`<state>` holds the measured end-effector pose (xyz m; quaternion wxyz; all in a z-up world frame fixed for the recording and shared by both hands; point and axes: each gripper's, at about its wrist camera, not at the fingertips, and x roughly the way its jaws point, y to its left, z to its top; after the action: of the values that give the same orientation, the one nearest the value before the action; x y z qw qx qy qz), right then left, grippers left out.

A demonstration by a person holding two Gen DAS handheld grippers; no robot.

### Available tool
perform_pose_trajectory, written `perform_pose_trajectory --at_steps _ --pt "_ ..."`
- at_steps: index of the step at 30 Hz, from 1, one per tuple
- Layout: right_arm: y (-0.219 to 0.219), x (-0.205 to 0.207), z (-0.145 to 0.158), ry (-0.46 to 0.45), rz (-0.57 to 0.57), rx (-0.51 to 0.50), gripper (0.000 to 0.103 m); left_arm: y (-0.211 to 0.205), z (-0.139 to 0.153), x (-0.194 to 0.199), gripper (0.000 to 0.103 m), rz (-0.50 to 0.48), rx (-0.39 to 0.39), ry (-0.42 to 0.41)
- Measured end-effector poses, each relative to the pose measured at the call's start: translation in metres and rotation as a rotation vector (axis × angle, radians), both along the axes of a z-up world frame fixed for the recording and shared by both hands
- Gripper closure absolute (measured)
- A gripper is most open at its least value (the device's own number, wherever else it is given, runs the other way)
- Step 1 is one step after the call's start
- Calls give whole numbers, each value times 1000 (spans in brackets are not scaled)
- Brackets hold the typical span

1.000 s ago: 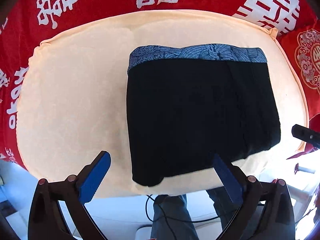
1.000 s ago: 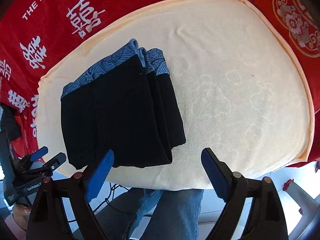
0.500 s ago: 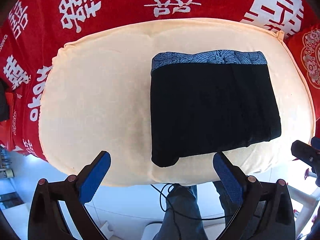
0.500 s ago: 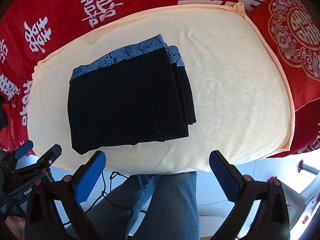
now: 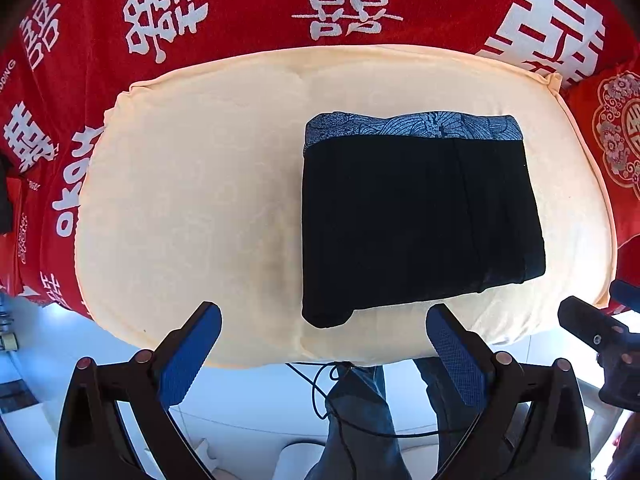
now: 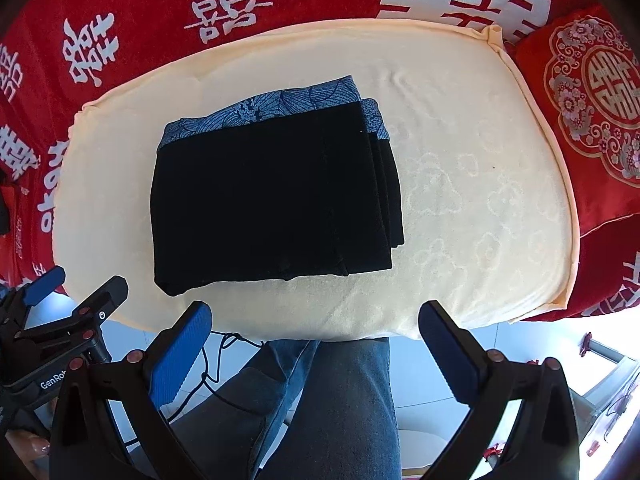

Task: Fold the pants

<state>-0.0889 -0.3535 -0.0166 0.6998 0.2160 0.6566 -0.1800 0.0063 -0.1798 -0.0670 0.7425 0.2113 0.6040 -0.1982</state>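
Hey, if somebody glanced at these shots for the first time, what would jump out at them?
Most striking are the black pants, folded into a neat rectangle with a blue patterned waistband at the far edge, lying on a cream cushion. Around it spreads a red cloth with big white characters. Both grippers, left and right, hang open at the near edge.

Red cloth: large white double-happiness characters "囍", plus partial Latin letters "DDNG" at far left. Left hand-held gripper, body near left: partial brand "GenRob". Red cushion, right: gold "囍" medallion.
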Motion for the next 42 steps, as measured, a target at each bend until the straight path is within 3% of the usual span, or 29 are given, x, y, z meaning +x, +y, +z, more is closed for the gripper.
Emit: perform_pose_trajectory --at_steps 42 --pt "10 4 13 -5 30 -55 0 -3 12 -11 0 -60 -4 -18"
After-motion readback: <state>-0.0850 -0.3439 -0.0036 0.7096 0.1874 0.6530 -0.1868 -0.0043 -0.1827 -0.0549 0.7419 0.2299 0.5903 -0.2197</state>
